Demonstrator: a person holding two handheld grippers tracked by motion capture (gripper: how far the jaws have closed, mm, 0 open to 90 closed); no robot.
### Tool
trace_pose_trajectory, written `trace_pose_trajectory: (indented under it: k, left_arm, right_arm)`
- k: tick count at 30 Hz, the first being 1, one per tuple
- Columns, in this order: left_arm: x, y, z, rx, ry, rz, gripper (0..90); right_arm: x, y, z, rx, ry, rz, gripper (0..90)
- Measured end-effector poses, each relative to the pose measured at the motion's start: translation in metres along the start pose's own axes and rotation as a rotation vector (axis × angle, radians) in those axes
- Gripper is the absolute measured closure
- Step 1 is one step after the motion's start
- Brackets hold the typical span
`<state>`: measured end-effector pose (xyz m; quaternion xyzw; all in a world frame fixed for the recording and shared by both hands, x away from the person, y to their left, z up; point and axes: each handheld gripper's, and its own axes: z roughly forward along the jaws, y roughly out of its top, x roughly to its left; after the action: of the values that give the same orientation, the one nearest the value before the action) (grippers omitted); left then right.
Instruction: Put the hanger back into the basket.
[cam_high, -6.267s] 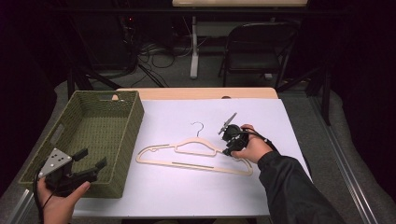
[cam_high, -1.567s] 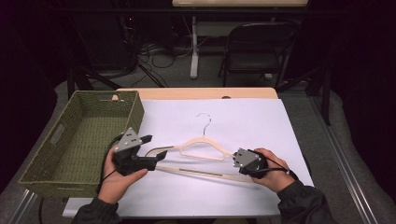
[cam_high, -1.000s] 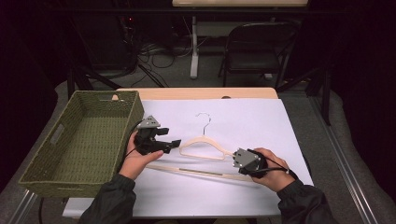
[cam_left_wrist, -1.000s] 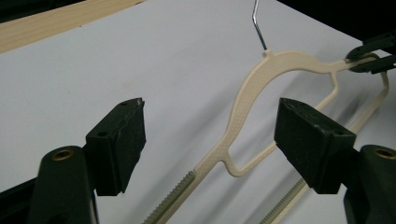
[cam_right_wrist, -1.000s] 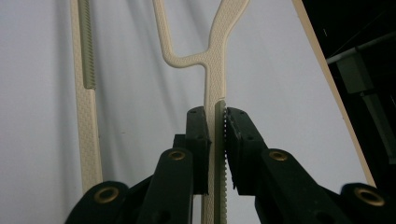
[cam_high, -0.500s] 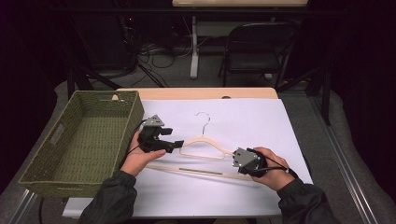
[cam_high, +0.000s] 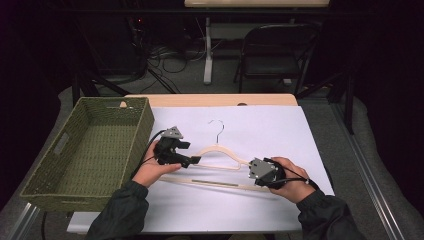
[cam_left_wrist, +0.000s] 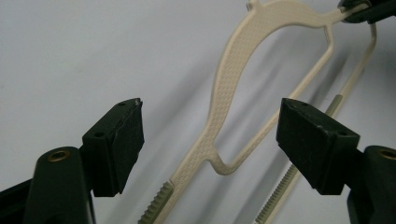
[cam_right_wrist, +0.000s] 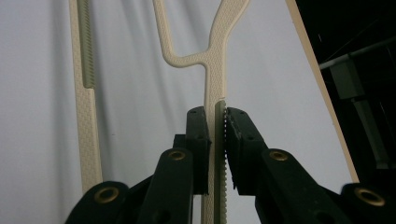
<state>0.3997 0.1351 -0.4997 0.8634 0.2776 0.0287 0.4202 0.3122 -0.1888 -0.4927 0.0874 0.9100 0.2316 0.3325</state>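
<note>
A cream plastic clothes hanger with a thin metal hook (cam_high: 216, 155) lies flat on the white sheet covering the table (cam_high: 280, 125), roughly at its middle, hook pointing away from the person. It is judged to be light and fairly stiff, though thin enough to flex if lifted by one end alone; the smooth plastic could slip, while the ribbed, notched strips near the shoulder ends offer a better hold. The right gripper (cam_right_wrist: 215, 122) is closed on the hanger's right shoulder arm, its pads pressed against such a toothed strip. The left gripper (cam_left_wrist: 210, 140) is held with its jaws wide apart, the left shoulder arm lying between them, and no pad is seen touching it; that shoulder end is judged the sensible second hold, so the hanger can be carried level. A green woven rectangular basket (cam_high: 35, 185) stands at the table's left edge, just beside the left hand. A folding chair (cam_high: 272, 55) is seen beyond the table. Nothing is seen blocking the way between hanger and basket.
</note>
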Motion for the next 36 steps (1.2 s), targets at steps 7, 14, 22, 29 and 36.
trace_pose_trajectory:
  k: [7, 14, 22, 29, 36]
  left_arm:
    - [0.004, -0.005, 0.015, 0.127, -0.039, -0.024, 31.2]
    - [0.004, -0.006, 0.020, 0.141, -0.041, 0.010, 33.0]
    - [0.006, -0.006, 0.019, 0.141, -0.073, 0.012, 39.9]
    - [0.006, -0.005, 0.016, 0.148, -0.084, 0.028, 45.7]
    - [0.001, -0.006, 0.011, 0.173, -0.091, 0.074, 52.6]
  right_arm:
    - [0.001, 0.000, 0.001, -0.013, -0.006, 0.003, 80.1]
    - [0.001, -0.001, 0.001, -0.017, -0.007, -0.009, 80.1]
    - [0.001, -0.001, 0.002, -0.011, -0.014, -0.018, 80.1]
    - [0.002, -0.001, 0.003, 0.021, -0.016, -0.033, 80.0]
    - [0.003, -0.002, 0.005, 0.010, -0.026, -0.045, 80.0]
